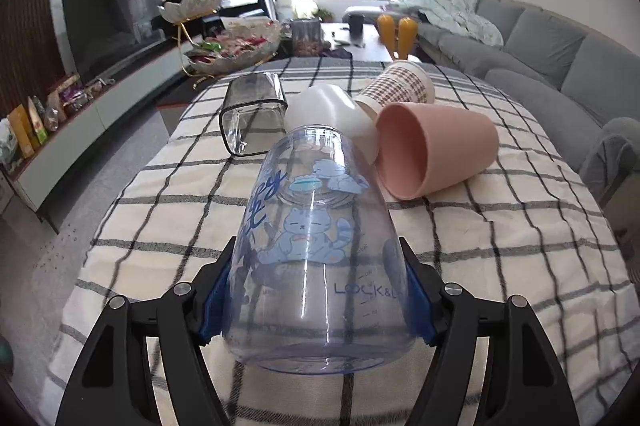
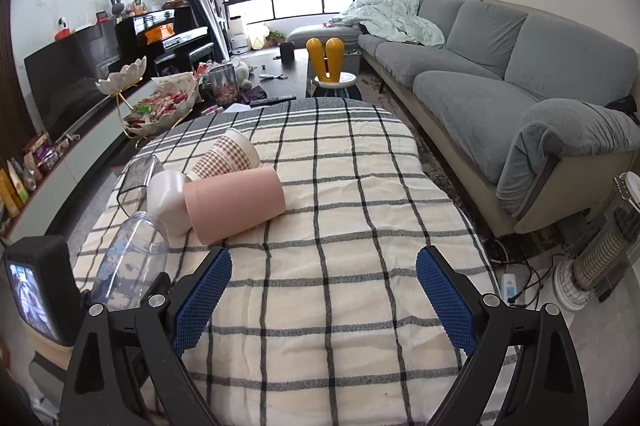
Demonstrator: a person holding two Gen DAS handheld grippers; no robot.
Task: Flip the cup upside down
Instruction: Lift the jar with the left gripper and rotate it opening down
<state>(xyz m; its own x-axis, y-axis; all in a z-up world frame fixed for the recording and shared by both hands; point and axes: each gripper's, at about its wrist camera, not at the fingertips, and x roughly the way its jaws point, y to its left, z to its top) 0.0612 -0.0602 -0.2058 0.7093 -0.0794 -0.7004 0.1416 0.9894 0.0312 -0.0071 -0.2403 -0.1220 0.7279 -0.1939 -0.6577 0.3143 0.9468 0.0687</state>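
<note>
A clear blue-tinted plastic cup (image 1: 316,246) with cartoon cat prints lies on its side, base toward me, mouth pointing away. My left gripper (image 1: 318,290) is shut on it, blue pads pressing both its sides near the base. It also shows in the right wrist view (image 2: 132,258), held by the left gripper (image 2: 120,294) at the lower left. My right gripper (image 2: 324,278) is open and empty above the checked tablecloth (image 2: 340,186), to the right of the cup.
Other cups lie on their sides beyond: a pink cup (image 1: 436,150), a white cup (image 1: 332,114), a plaid-pattern cup (image 1: 396,86) and a clear square cup (image 1: 252,114). A snack bowl stand (image 1: 232,46) is far left. A grey sofa (image 2: 500,74) is on the right.
</note>
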